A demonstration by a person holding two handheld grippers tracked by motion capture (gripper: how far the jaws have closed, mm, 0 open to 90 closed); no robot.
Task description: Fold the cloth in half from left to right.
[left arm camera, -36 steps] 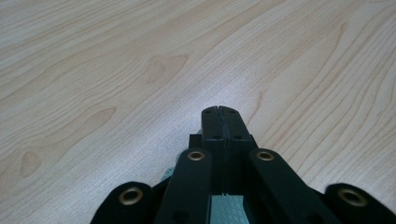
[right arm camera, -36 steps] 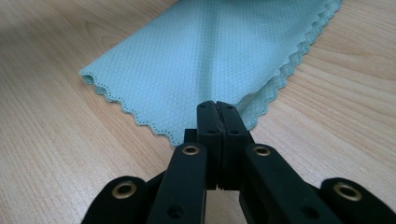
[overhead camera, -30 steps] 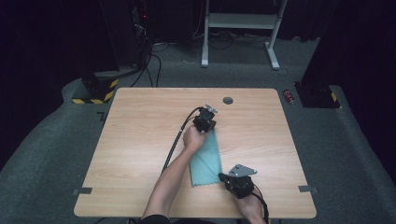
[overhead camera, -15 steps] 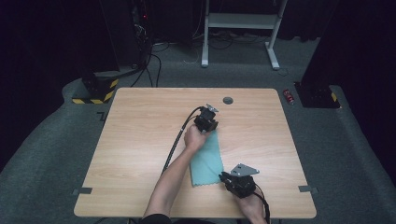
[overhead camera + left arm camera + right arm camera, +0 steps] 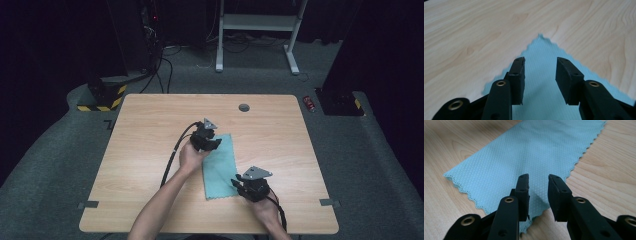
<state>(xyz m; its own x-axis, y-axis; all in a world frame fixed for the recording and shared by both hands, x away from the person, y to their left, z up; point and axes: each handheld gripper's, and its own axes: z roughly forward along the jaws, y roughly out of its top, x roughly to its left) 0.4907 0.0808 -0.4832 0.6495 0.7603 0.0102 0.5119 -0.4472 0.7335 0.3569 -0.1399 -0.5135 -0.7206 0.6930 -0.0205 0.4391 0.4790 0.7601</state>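
A light blue cloth (image 5: 219,164) with zigzag edges lies folded flat on the wooden table (image 5: 150,130). My left gripper (image 5: 212,145) hovers over the cloth's far left corner (image 5: 541,47); its jaws have just been opening and stand apart with nothing pressed between them (image 5: 540,75). My right gripper (image 5: 239,184) sits at the cloth's near right corner (image 5: 536,152); its jaws have also just been opening and the pads (image 5: 524,192) are clear of the fabric, which lies under the gap (image 5: 538,195).
A small round grey grommet (image 5: 244,107) sits near the table's far edge. A white stand (image 5: 257,30) and cables are on the floor beyond, with a yellow-black block (image 5: 100,97) at the far left corner.
Both grippers have let go of the cloth and their jaws have spread. The left hand has drawn back toward the left, off the cloth's far end. The cloth stays flat.
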